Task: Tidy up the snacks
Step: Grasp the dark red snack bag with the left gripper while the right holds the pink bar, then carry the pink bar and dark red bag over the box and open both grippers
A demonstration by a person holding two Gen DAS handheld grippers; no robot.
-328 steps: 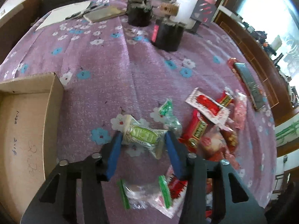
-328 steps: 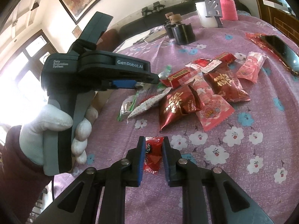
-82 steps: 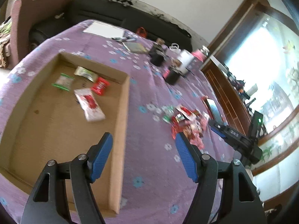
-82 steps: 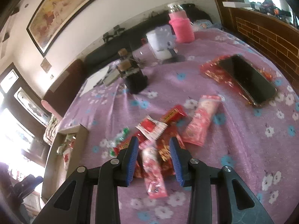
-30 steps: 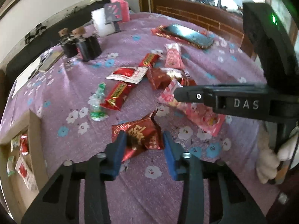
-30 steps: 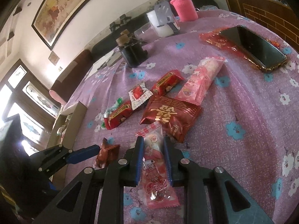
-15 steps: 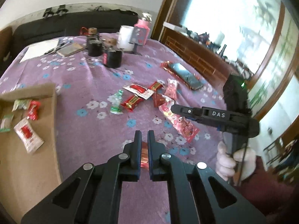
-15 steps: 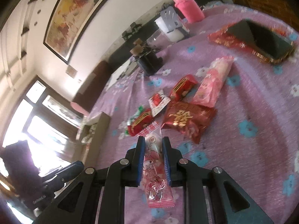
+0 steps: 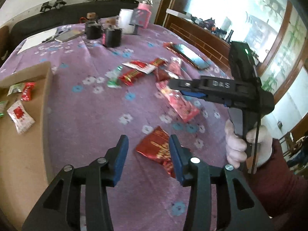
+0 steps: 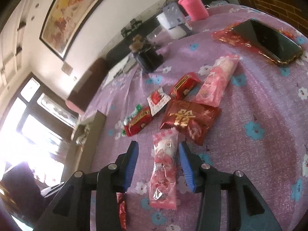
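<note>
Right wrist view: pink snack packet [image 10: 164, 165] lies flat on desk [image 10: 269, 134] between your right tool [image 10: 158, 162] pads, jaws just opened, pads clear of it. Left tool [image 9: 147, 156] also just opened, grips nothing; red foil packet [image 9: 156, 151] dropped on desk by its right pad. Neither reached cardboard box [image 9: 25, 150]; regrasp both.
</note>
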